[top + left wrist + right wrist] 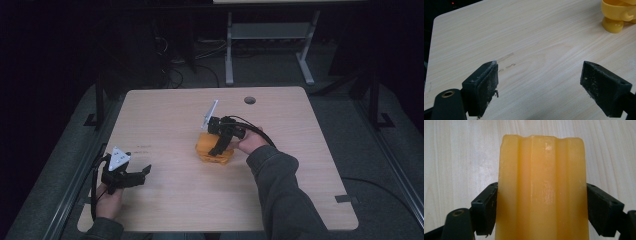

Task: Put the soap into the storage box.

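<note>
Worktop (165, 115): pale wood-grain board with rounded corners and a round cable hole (249, 100) near its far edge, at about 1 o'clock from the board's middle.

Yellow object (205, 150): a ribbed, glossy yellow-orange plastic piece resting on the worktop just right of centre; in the left gripper view it shows at 1 o'clock (615, 17) with a rounded foot standing on the wood.

Right claw (218, 148): held by the person's right hand (248, 142), tilted down onto the yellow object from its 3 o'clock side. In the right gripper view the two black jaws stand against the object's (541, 190) opposite flanks, one on each side, closed in on it with no gap visible at either pad.

Left claw (142, 172): held in the left hand (109, 200) near the worktop's near-left corner, at about 8 o'clock from the yellow object and well apart from it. Its grey three-cornered plate (119, 158) faces up. In the left gripper view (539, 82) its jaws are spread wide with nothing between them, bare wood showing in the gap.

Marks (506, 61): a few faint grey smudges on the wood just beyond the left claw's left jaw.

Sleeve (280, 190): dark grey, reaching in from 6 o'clock toward the right hand.

Surroundings: dim floor with cables, and a white-legged desk frame (270, 45) beyond the worktop at 12 o'clock.
</note>
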### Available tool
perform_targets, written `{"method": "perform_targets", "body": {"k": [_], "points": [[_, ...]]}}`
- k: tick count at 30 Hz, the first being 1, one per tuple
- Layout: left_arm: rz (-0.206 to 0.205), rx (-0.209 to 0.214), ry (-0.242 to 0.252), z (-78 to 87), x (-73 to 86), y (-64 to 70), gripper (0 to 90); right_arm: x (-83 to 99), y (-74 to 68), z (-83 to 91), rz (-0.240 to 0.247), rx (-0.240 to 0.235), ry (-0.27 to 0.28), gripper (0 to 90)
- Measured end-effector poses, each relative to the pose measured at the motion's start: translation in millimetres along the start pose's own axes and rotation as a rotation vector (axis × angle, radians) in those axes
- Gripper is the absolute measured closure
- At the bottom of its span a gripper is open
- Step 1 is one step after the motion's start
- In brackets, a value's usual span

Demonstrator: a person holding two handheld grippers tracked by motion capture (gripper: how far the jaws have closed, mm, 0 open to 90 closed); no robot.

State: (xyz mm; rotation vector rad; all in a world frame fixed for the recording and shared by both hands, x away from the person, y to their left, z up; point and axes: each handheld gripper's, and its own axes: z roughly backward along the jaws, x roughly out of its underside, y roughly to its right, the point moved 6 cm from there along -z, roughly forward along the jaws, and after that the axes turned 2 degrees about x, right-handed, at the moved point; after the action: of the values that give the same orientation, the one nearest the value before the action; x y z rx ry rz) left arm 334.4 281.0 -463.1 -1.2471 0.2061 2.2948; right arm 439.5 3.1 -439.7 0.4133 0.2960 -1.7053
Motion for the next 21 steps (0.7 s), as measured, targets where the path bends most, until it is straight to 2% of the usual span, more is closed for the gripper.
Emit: {"method": "perform_targets", "body": {"k": [21], "points": [[0.000, 0.000, 0.000, 0.1, -0.1, 0.3, 14.1, 3.8, -0.3, -2.5, -0.015, 0.006, 0.026, 20.0]]}}
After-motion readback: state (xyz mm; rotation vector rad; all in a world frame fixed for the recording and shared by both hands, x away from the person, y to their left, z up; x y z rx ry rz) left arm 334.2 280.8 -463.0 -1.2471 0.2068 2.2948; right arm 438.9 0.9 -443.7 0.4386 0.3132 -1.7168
